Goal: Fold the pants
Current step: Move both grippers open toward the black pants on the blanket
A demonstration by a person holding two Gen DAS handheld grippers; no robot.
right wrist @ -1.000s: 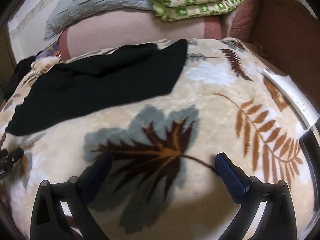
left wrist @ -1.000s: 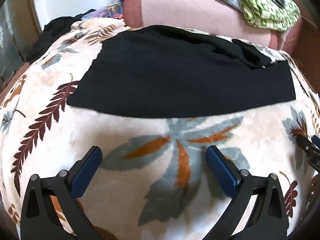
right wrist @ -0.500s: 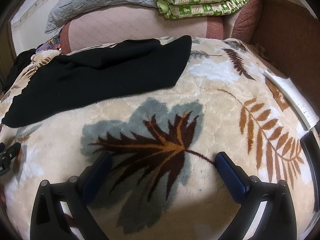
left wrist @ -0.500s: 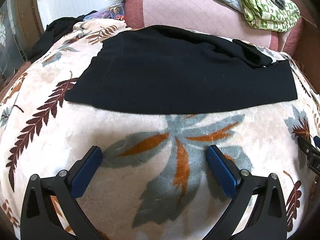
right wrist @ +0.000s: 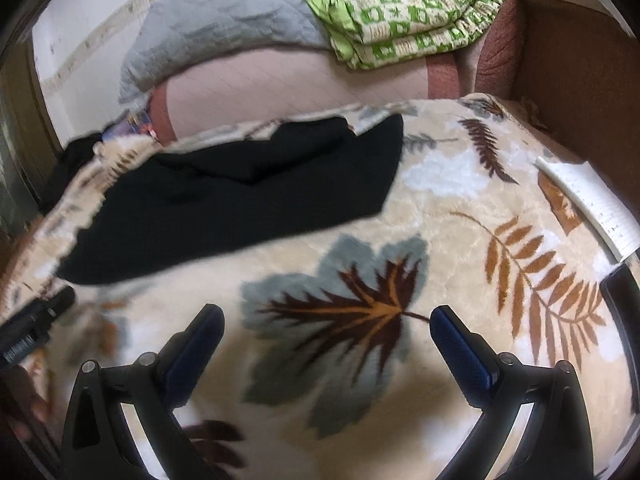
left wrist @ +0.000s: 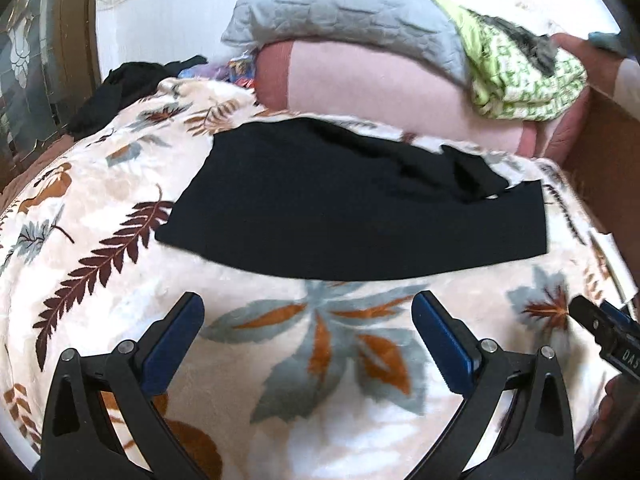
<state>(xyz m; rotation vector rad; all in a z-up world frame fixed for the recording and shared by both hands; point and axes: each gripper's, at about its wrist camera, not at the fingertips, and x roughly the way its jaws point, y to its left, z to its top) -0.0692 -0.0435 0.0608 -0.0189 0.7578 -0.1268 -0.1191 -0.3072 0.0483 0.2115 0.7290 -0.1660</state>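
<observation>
Black pants (left wrist: 352,208) lie folded in a flat rectangle on a cream leaf-print blanket (left wrist: 312,344), with a rumpled part at the far right. They also show in the right wrist view (right wrist: 240,204). My left gripper (left wrist: 308,320) is open and empty, hovering over the blanket short of the pants' near edge. My right gripper (right wrist: 326,332) is open and empty, over the blanket to the right of the pants. The right gripper's tip shows at the left view's right edge (left wrist: 600,328).
A pink bolster (left wrist: 380,84) with a grey quilt (left wrist: 340,12) and a green patterned blanket (right wrist: 408,12) lies behind the pants. A dark garment (left wrist: 120,88) sits at the far left. A brown wooden bed side (right wrist: 580,80) and a white strip (right wrist: 592,204) are on the right.
Both grippers have pulled back and tilted up, so the pants look farther away and more of the bolster and wall shows. The pants have not moved.
</observation>
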